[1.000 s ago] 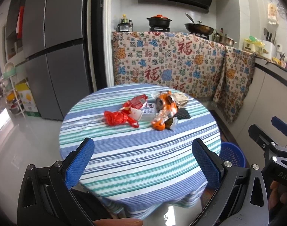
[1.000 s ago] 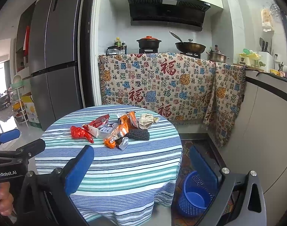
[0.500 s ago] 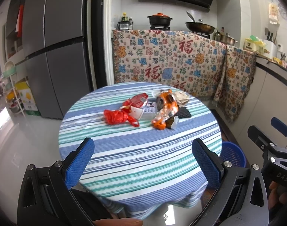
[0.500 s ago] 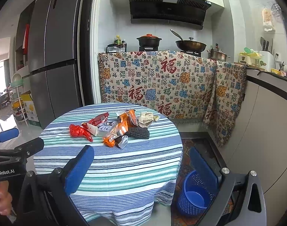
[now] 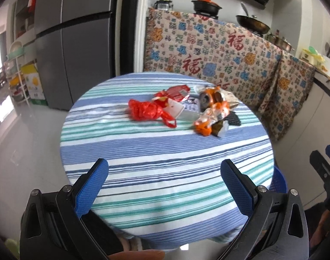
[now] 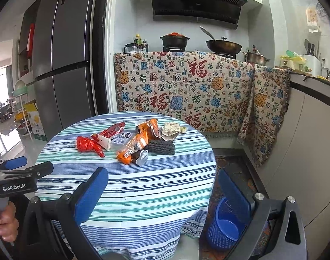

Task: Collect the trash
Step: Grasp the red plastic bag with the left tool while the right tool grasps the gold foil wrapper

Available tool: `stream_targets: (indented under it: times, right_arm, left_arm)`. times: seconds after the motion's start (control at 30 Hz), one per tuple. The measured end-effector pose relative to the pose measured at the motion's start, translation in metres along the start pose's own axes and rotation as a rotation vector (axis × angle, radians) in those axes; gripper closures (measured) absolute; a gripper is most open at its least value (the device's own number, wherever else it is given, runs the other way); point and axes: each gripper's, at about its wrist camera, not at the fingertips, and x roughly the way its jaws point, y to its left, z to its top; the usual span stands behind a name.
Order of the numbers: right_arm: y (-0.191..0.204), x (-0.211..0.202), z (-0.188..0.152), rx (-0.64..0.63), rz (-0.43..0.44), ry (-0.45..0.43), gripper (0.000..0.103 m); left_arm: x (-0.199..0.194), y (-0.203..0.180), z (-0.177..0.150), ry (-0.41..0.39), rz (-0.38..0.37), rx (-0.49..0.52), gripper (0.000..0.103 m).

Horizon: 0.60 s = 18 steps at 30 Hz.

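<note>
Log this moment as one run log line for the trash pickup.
phase: approach | left gripper: open, empty | right gripper: open, empty | trash pile: untouched on striped table | blue basket: on floor beside table

Trash pile on table; basket right, on floor

Bright daylight enters from the far left, washing out there. Left wrist view motion-blurred, right wrist sharp. Fisheye bends edges; dark vignette in corners.
</note>
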Motion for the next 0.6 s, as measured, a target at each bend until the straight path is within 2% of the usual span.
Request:
stream_targets:
  times: [0.13, 0.23, 0.37, 0.43, 0.47, 0.5, 0.53, 0.6]
  right_arm:
    - [0.007, 0.049, -0.012, -0.046, 0.036, 0.065, 0.000]
    - [0.009, 0.093, -0.019, -0.066, 0.096, 0.140, 0.000]
    - [0.010, 0.159, -0.031, -0.028, 0.209, 0.313, 0.001]
    - [0.012, 0.185, -0.036, -0.030, 0.236, 0.383, 0.006]
    - [0.017, 0.198, -0.038, -0.035, 0.246, 0.413, 0.016]
    - [0.019, 0.209, -0.040, -0.040, 0.252, 0.448, 0.021]
    - [0.023, 0.212, -0.037, -0.066, 0.235, 0.426, 0.027]
    - [0.031, 0.223, -0.031, -0.109, 0.234, 0.432, 0.029]
  left_arm:
    - [0.041, 0.014, 0.000, 0.047, 0.061, -0.015, 0.000]
    - [0.073, 0.022, 0.002, 0.117, 0.039, -0.043, 0.000]
    - [0.111, 0.022, 0.007, 0.200, 0.017, -0.058, 0.000]
    - [0.126, 0.017, 0.009, 0.216, 0.029, -0.036, 0.000]
    - [0.134, 0.013, 0.011, 0.219, 0.044, -0.014, 0.000]
    - [0.142, 0.010, 0.012, 0.221, 0.056, 0.006, 0.000]
    - [0.151, 0.007, 0.014, 0.225, 0.068, 0.025, 0.000]
    - [0.165, 0.005, 0.015, 0.231, 0.093, 0.048, 0.000]
